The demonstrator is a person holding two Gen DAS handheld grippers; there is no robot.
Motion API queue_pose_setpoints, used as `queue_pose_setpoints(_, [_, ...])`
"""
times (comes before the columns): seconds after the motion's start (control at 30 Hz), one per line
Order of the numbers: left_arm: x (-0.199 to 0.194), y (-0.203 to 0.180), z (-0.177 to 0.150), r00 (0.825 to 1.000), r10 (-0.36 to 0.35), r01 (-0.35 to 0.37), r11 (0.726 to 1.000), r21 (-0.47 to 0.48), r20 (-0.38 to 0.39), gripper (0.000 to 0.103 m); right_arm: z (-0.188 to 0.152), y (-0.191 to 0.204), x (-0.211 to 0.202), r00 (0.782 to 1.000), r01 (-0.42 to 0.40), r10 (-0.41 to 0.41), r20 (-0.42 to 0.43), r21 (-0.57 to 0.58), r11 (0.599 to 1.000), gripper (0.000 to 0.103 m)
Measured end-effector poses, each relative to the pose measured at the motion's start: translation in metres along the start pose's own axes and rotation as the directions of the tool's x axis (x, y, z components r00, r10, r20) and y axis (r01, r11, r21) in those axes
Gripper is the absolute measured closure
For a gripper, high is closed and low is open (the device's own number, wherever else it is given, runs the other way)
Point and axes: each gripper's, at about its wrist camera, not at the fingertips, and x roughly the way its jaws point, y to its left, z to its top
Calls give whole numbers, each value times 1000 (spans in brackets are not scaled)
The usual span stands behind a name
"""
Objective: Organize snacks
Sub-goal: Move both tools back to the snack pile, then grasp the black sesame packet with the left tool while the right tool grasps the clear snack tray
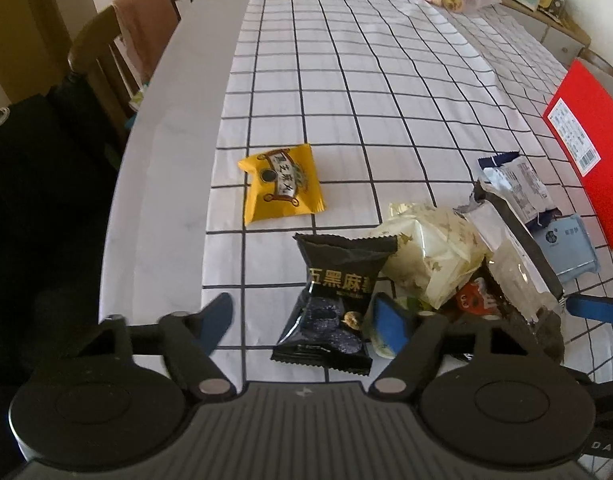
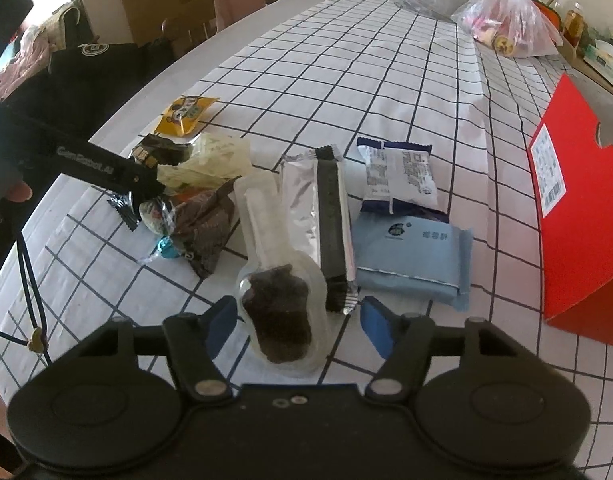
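Several snack packs lie on a checked tablecloth. My left gripper is open, its fingers either side of a black sesame snack pack. A yellow pack lies apart, farther ahead. A cream wrapper sits to the right. My right gripper is open around a clear pack of dark dried fruit. Beyond lie a silver and black bar, a light blue pack and a white and navy pack. The left gripper shows at the left of this view.
A red box stands at the right. Plastic bags of goods sit at the table's far end. A wooden chair with a brown cloth stands by the left edge. A dark garment lies at the left.
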Motion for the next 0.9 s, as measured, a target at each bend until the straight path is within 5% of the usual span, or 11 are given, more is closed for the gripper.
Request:
queue_pose_setpoints(0.2, [3,-3,5,999,-29,29,1000,5,-31,44,2,0,0,1000,-11,12,-4,15,1000,52])
queue_pose_setpoints(0.33, [7,-5,6,997,-42,43,999,7,-59,61,3,1,-2,1000,-24,24,-7,11,1000,58])
queue_pose_setpoints(0.9, [-22,5,1,997,-51,46,996,-81,-53,69,3,-10,-42,996,-69,63,55,95,993,58])
